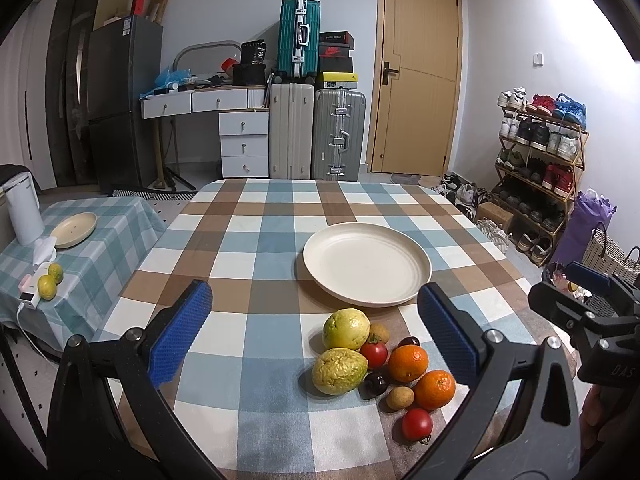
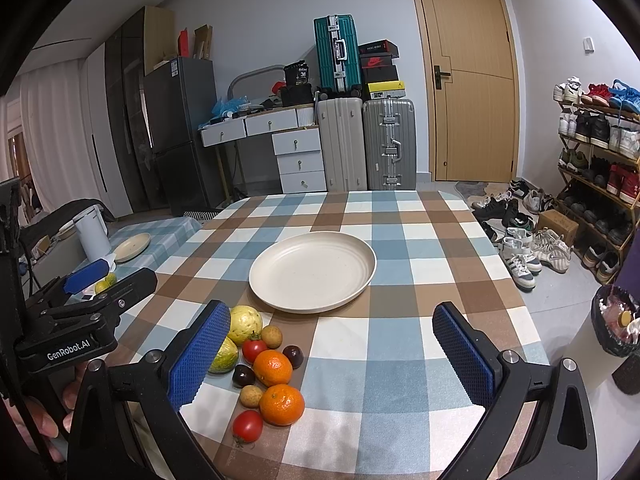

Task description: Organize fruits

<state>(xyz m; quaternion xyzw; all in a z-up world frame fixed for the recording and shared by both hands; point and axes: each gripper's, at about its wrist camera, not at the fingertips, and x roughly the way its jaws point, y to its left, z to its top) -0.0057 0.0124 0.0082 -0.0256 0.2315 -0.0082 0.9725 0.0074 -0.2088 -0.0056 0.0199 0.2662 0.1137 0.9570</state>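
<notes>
**Both tools wide, fruit piled by plate**

Your left tool (image 1: pixel 316 332) was spread wide and held nothing, hovering over the checked worktop (image 1: pixel 248 240). Your right tool (image 2: pixel 332 354) was equally wide and empty. In the right wrist view its left pad (image 2: pixel 200 354) overlapped the lower guava (image 2: pixel 226 356). The fruit sat in a tight cluster near the worktop's front edge: upper guava (image 1: pixel 346 328), lower guava, two oranges (image 1: pixel 408 363) (image 1: pixel 434 389), two tomatoes (image 1: pixel 374 353) (image 1: pixel 417 424), two dark plums (image 1: pixel 375 385), two small brown fruits (image 1: pixel 400 397). The cream plate (image 1: pixel 366 268) lay just behind the cluster, bare. A side table (image 1: pixel 100 216) stood left of the worktop.
</notes>
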